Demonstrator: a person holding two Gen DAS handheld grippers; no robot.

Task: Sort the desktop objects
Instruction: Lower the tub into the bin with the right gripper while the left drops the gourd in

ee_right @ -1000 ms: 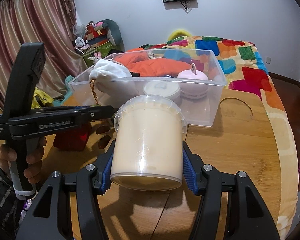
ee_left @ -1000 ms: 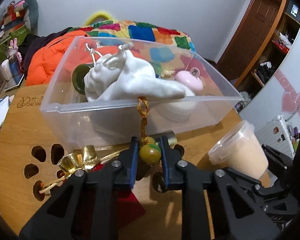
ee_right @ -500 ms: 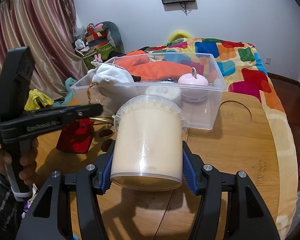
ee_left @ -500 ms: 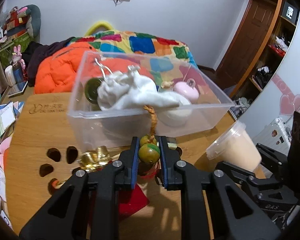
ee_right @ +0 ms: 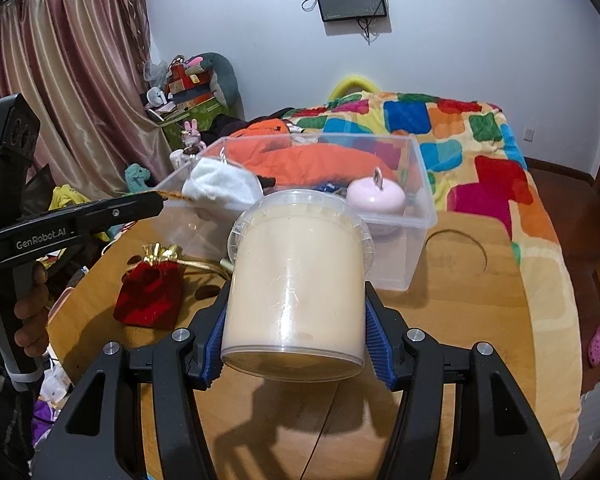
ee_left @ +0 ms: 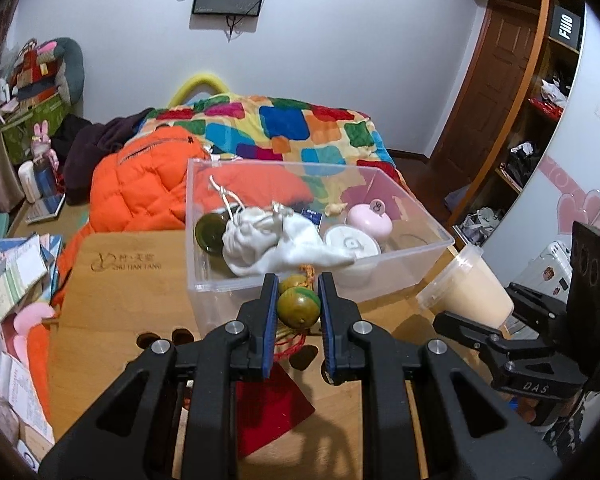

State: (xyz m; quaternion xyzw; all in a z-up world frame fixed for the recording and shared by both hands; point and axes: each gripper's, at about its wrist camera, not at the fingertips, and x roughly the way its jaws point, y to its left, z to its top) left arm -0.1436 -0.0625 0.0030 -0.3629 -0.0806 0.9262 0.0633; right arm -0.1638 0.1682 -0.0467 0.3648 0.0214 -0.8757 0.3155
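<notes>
The left claw has risen over the last second: its clamped bead now sits level with the near rim of the bin, where before it hung low against the bin's front wall. The bead's cord trails down toward the red pouch on the tabletop, near its left edge. The right claw stays closed around the cream tub, held above the tabletop in front of the bin, little moved. The bin already holds a white bag and a pink case. The lift probably clears the bead for dropping inside; the tub likely follows.
</notes>
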